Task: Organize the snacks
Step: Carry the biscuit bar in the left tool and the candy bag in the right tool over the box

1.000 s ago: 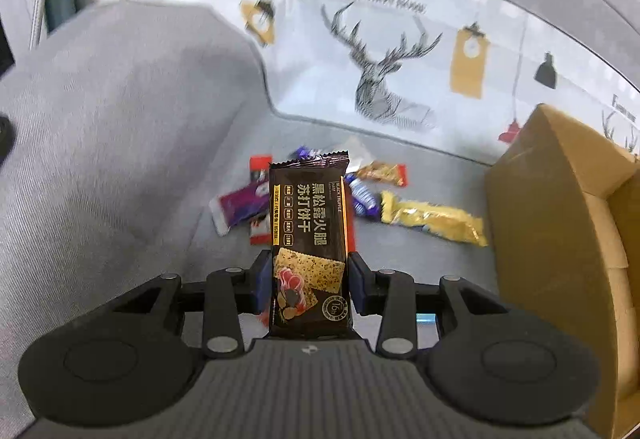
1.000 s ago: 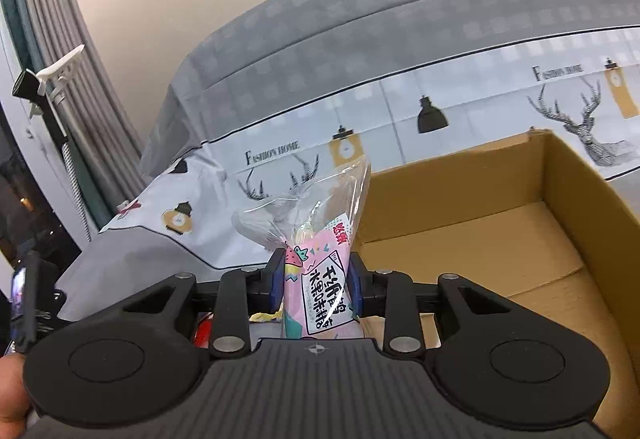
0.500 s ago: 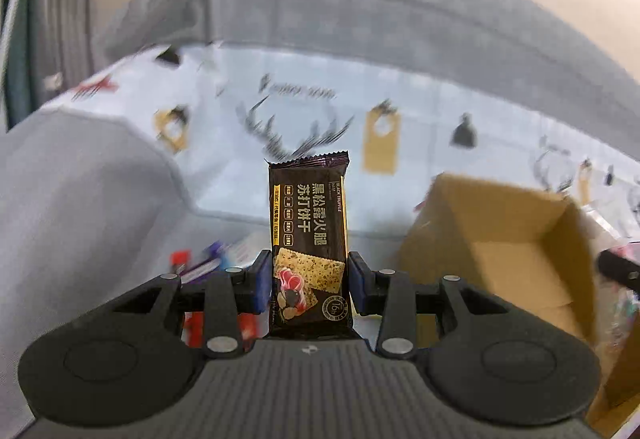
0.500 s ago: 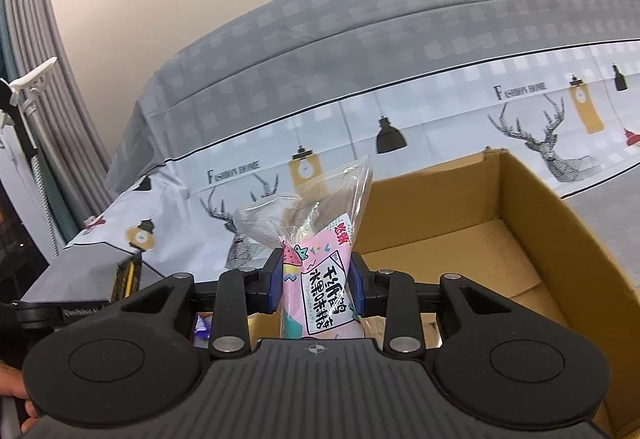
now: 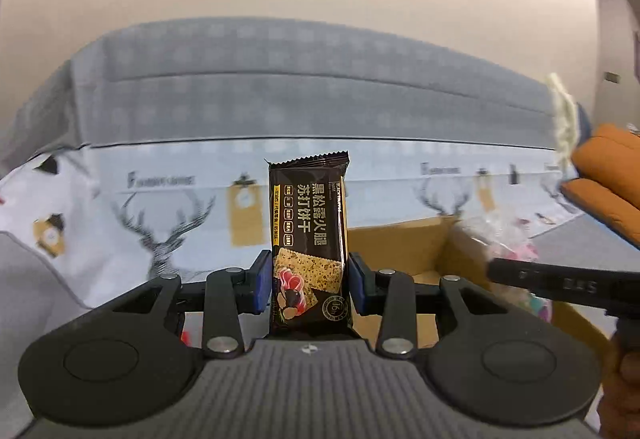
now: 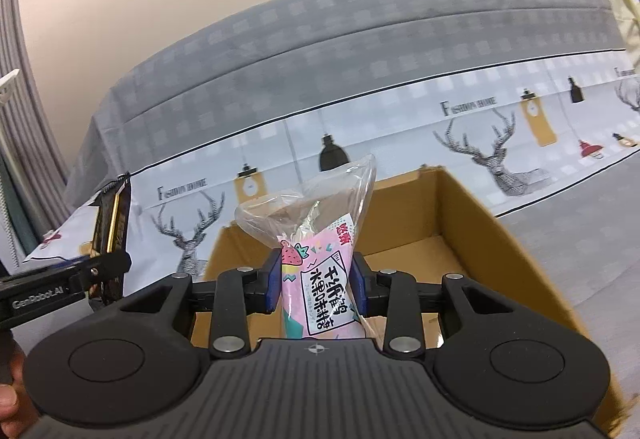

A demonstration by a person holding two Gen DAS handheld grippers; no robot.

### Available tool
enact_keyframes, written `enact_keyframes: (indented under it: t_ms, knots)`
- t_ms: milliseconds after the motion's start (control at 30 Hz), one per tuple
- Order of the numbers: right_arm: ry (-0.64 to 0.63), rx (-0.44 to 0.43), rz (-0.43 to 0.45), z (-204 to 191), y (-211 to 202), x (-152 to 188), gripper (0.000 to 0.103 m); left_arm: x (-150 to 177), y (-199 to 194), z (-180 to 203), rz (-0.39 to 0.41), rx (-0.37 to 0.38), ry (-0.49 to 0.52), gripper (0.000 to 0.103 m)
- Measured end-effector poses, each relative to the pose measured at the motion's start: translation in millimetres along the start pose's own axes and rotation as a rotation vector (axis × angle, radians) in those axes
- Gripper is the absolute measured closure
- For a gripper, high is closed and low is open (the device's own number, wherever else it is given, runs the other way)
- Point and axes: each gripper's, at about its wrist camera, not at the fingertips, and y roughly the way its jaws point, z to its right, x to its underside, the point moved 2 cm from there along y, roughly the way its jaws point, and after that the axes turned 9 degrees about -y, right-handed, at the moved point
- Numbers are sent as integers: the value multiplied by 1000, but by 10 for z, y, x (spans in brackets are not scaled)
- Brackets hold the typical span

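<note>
My left gripper (image 5: 309, 289) is shut on a black cracker packet (image 5: 308, 223) with gold lettering, held upright. An open cardboard box (image 5: 404, 251) lies just beyond it to the right. My right gripper (image 6: 316, 287) is shut on a pink and clear snack bag (image 6: 320, 263), held over the box (image 6: 472, 207), whose brown inside shows. The right gripper with its bag also shows at the right of the left wrist view (image 5: 520, 271). The left gripper and the cracker packet (image 6: 110, 223) show at the left of the right wrist view.
The box sits on a bed with a deer-print quilt (image 5: 160, 215) and a grey checked headboard (image 5: 280, 91) against a beige wall. An orange cushion (image 5: 608, 175) lies at the far right. Grey curtains (image 6: 24, 111) hang at the left.
My left gripper has lifted away from the loose snacks on the bed and swung right and up to the box with the cracker packet. My right gripper has moved closer over the box with its bag.
</note>
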Motion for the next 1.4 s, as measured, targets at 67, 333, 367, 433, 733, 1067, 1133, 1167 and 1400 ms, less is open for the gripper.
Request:
enact_keyframes:
  t_ms: [67,333,367,433,733,1067,1133,1167,1400]
  knots:
    - [3,14,5,61,-24,2,66,30,1,109,5,25,16,60]
    - [31,61,15,276,-88,12,65,148,-26,419,18,112,57,60]
    - [34,66,16,293,-94,13,64,162,-28,455,21,120,63,60]
    - [39,69,17,321,-103,14,64,182,-20,488,23,132,74,60]
    - [44,80,24,343,-100,4,62,257,0,628,26,166,103,60]
    - [28,104,32,306,-128,13,62,258,19,630,28,180,110,60]
    - [25,115,31,297,-133,18,62,255,23,622,27,179,109,60]
    - [24,118,33,298,-134,15,62,254,24,621,26,180,109,60]
    - [-3,140,40,290,-141,2,62,254,39,637,27,179,110,60]
